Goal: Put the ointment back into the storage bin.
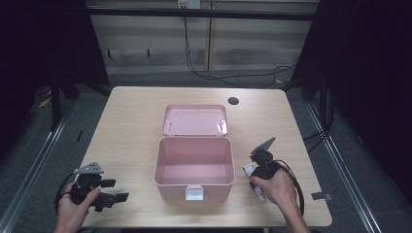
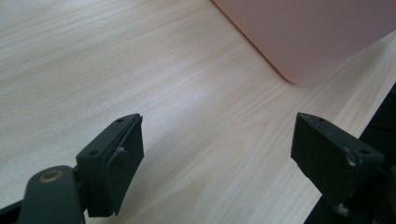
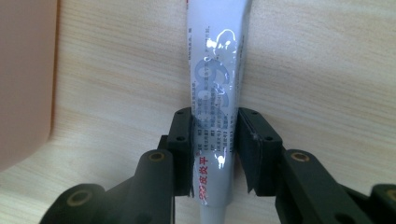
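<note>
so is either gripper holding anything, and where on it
The right gripper pinches the white tube across its body, near one end. The left gripper is open, holding nothing.

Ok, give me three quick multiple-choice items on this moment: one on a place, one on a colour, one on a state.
1. Where does the white tube lie?
A. inside the box
B. on the table beside the box, at the right gripper
C. on the lid

2. What colour is the storage box?
A. pink
B. blue
C. green

3. How do the left gripper jaws stand?
A. shut on the tube
B. shut on the box's rim
C. wide apart over bare table

Answers:
1 B: the right gripper view shows the tube on the wooden table, between the right gripper pads, which press its sides.
2 A: box and open lid are pink.
3 C: wood shows between them.
</note>
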A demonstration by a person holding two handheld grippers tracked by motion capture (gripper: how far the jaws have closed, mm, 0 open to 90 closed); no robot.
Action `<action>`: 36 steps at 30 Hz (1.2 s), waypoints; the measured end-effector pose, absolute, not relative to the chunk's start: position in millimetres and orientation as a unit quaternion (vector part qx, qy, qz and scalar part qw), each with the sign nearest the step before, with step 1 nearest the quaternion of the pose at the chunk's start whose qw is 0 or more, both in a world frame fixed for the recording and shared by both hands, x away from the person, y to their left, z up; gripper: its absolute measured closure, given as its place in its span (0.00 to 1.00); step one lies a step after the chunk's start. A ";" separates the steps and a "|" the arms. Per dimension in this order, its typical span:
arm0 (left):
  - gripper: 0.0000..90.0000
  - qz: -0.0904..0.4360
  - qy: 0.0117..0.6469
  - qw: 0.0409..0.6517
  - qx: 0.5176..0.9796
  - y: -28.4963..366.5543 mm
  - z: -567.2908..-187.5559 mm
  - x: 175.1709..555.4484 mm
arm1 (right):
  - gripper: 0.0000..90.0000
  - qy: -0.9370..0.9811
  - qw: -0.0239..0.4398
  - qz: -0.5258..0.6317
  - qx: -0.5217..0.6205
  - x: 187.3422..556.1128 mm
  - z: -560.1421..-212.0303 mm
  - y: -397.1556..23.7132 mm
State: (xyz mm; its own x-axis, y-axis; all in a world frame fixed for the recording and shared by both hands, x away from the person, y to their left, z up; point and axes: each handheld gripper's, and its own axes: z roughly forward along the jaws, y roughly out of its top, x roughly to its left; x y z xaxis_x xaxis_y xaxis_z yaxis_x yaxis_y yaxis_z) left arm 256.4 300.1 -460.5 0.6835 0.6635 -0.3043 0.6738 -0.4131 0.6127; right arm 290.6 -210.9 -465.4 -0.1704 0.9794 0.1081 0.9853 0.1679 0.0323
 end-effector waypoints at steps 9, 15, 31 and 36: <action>0.19 -0.007 0.398 0.366 0.841 300.0 -460.6 256.6 | 0.76 -0.783 0.022 -0.038 -0.620 291.0 -465.4 -205.0; 0.19 -0.006 0.399 0.367 0.840 299.5 -460.8 256.4 | 0.78 -0.794 0.019 -0.036 -0.606 290.9 -465.0 -204.7; 0.19 -0.009 0.399 0.367 0.841 299.7 -460.7 256.5 | 0.80 -0.813 0.029 -0.051 -0.579 288.1 -455.9 -205.1; 0.19 -0.009 0.397 0.366 0.841 300.0 -460.5 256.5 | 0.80 -0.816 0.036 -0.058 -0.574 287.1 -454.4 -207.0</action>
